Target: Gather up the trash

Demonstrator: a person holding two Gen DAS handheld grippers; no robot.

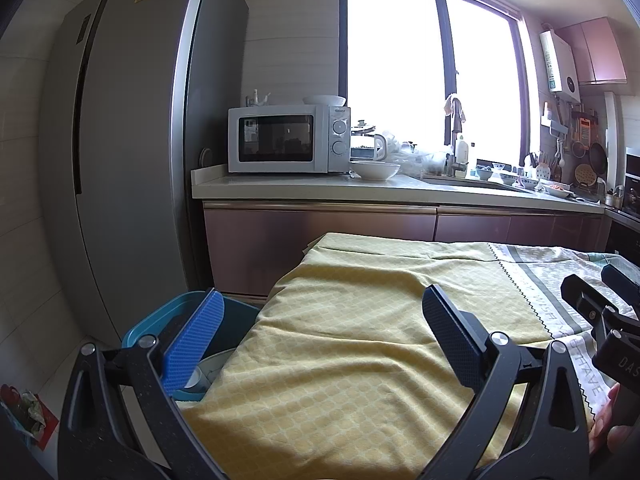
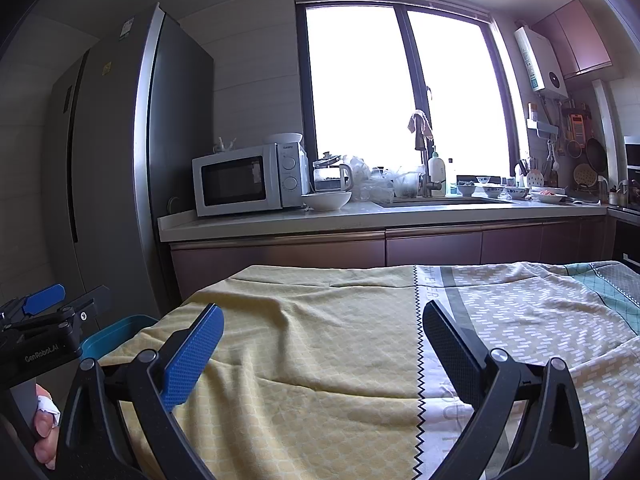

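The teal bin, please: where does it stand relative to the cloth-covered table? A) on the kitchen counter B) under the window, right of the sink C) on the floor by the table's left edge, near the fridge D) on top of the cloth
C: the left wrist view shows the teal bin below the table edge on its left, with the fridge behind.

Bare tablecloth [image 2: 320, 340]; bin [image 1: 140, 328] at left edge.
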